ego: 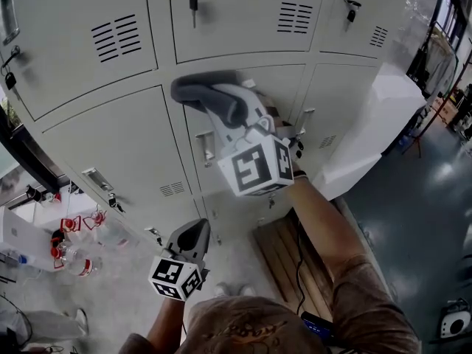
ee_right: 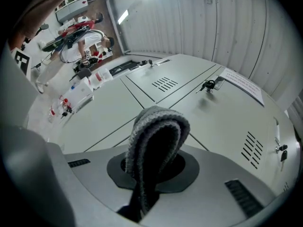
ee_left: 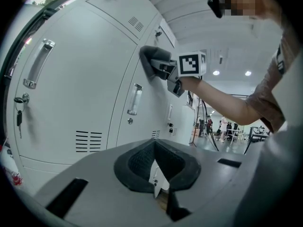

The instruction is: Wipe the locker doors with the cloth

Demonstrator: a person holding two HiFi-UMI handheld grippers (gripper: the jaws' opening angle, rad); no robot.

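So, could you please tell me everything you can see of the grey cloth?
The cloth is grey, thick and soft-looking, with a knitted or terry-like texture. It is folded over into a rounded loop of several layers, and its lower ends are pinched in the shut claw of the right gripper. The folded end sticks out ahead of the claw and appears to meet a pale locker door near its upper edge. Nothing else touches it.

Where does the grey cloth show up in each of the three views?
Head view: upper centre, grey cloth at the right gripper's tip, against a locker door.
Left gripper view: upper middle, held to the door.
Right gripper view: centre, folded between the shut jaws.
Shared landmark: the pale locker doors behind it.
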